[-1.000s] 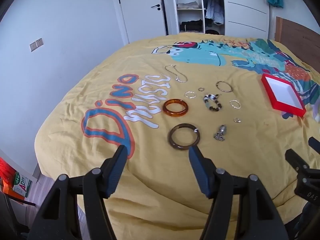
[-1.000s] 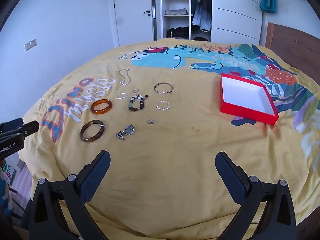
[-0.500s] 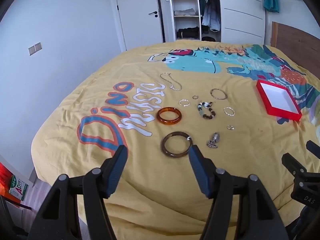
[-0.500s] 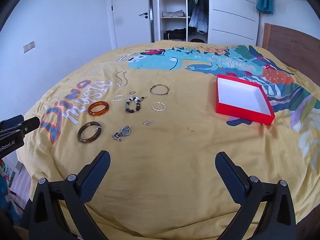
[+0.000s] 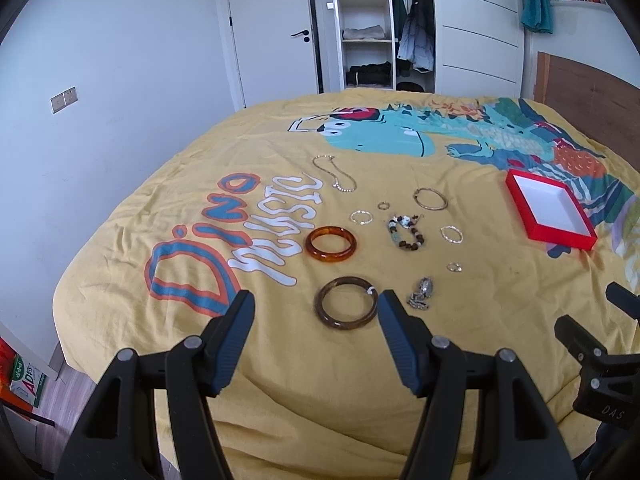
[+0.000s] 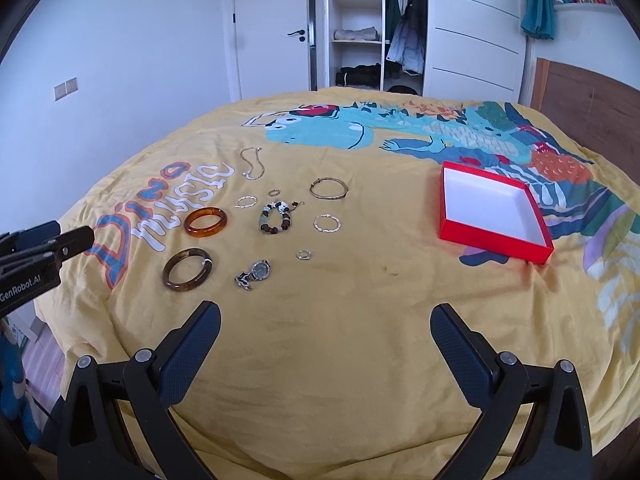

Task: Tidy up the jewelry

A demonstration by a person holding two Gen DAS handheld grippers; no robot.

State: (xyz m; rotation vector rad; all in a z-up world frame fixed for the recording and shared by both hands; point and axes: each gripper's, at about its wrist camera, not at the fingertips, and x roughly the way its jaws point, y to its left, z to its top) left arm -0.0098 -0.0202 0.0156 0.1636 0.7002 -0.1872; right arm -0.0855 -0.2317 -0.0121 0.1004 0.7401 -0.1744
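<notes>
Both grippers hung over the near edge of the yellow bed point(image 6: 360, 360) with jaws wide and nothing in them, the left gripper point(image 5: 316, 312) lined up with the dark brown bangle point(image 5: 346, 308). The jewelry lay spread on the bed and the red box point(image 6: 494, 210) sat empty, well off to the right. To do it well, I think the left jaws should drop straight over the bangle's rim and squeeze gently; the tiny ring point(image 6: 304, 255) was hard to make out.

A yellow dinosaur-print bedspread point(image 5: 280, 360) covers the bed, with a white door point(image 5: 272, 32) and open wardrobe point(image 5: 384, 28) behind
</notes>
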